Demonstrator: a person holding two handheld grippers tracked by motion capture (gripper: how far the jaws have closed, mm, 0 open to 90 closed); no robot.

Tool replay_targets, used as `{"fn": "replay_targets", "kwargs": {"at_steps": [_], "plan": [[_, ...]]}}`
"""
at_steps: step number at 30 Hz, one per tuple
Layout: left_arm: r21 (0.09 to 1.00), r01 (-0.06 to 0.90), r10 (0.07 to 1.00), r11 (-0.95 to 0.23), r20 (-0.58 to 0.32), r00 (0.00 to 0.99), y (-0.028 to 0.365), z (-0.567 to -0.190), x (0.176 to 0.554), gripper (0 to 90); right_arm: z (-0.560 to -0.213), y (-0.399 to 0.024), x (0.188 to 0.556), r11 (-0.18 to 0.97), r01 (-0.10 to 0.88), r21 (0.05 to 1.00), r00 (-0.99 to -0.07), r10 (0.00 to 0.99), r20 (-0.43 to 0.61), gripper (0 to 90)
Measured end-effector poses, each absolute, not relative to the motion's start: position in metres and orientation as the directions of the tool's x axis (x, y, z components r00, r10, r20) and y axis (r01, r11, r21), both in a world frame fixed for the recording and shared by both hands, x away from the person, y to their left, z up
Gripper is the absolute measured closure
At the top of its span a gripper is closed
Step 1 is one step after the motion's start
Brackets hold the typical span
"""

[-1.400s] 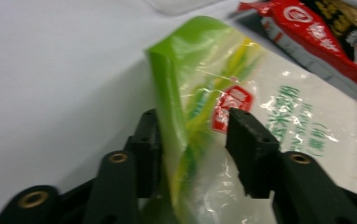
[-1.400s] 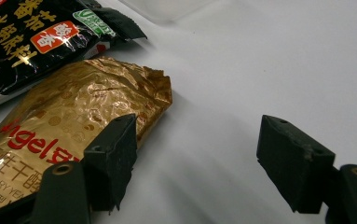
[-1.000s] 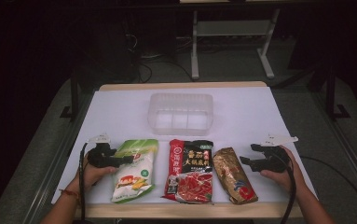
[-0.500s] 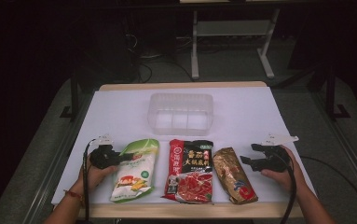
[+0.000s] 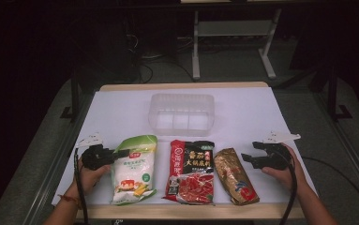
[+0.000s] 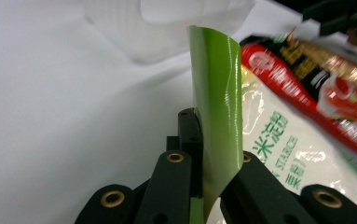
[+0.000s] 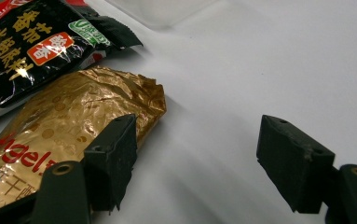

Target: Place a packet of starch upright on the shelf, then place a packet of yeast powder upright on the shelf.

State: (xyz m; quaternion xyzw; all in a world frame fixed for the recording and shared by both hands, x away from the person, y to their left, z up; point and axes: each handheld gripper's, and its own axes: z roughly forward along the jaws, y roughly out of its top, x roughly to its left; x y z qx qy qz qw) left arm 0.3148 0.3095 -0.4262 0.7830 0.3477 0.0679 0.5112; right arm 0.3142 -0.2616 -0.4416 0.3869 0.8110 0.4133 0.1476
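A green and white starch bag (image 5: 135, 171) lies at the front left of the white table. My left gripper (image 5: 120, 153) is shut on the bag's upper left edge. In the left gripper view the green edge (image 6: 213, 93) stands upright, pinched between the jaws of that gripper (image 6: 199, 140). A red and black sauce packet (image 5: 191, 171) lies in the middle and a gold packet (image 5: 235, 176) to its right. My right gripper (image 5: 250, 151) is open just right of the gold packet's top. The gold packet (image 7: 73, 126) lies beside its left jaw, and nothing is between the fingers (image 7: 197, 158).
A clear plastic container (image 5: 182, 112) stands upside down farther back at the table's middle. White table surface (image 5: 121, 117) lies bare around it. The red packet (image 7: 27, 42) lies beyond the gold one in the right gripper view. Dark floor and a metal stand lie beyond the table.
The left gripper's jaws closed on the green bag's upper left edge and the hand rose slightly, lifting that edge. The right gripper has kept still.
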Motion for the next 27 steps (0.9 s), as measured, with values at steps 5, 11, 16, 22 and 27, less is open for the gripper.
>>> {"fn": "replay_targets", "kwargs": {"at_steps": [5, 11, 16, 22, 27], "plan": [[0.874, 0.455, 0.599, -0.17, -0.275, 0.752, 0.31, -0.413, 0.306, 89.8, -0.441, -0.263, 0.316, 0.354, 0.506, 0.787, -0.654, 0.752, 0.082, 28.1], [0.904, 0.411, 0.564, -0.113, -0.282, 0.776, 0.308, -0.396, 0.293, 89.8, -0.439, -0.265, 0.317, 0.337, 0.501, 0.797, -0.645, 0.76, 0.084, 28.3], [0.937, 0.344, 0.583, -0.052, -0.251, 0.773, 0.307, -0.38, 0.278, 89.9, -0.44, -0.266, 0.317, 0.332, 0.506, 0.796, -0.638, 0.765, 0.087, 28.3], [0.959, 0.283, 0.528, -0.017, -0.231, 0.817, 0.3, -0.365, 0.262, 89.9, -0.439, -0.269, 0.317, 0.324, 0.509, 0.798, -0.631, 0.771, 0.089, 28.6], [0.96, 0.279, 0.496, 0.012, -0.248, 0.832, 0.292, -0.361, 0.258, 89.9, -0.44, -0.27, 0.317, 0.324, 0.513, 0.795, -0.627, 0.774, 0.088, 28.4]]}}
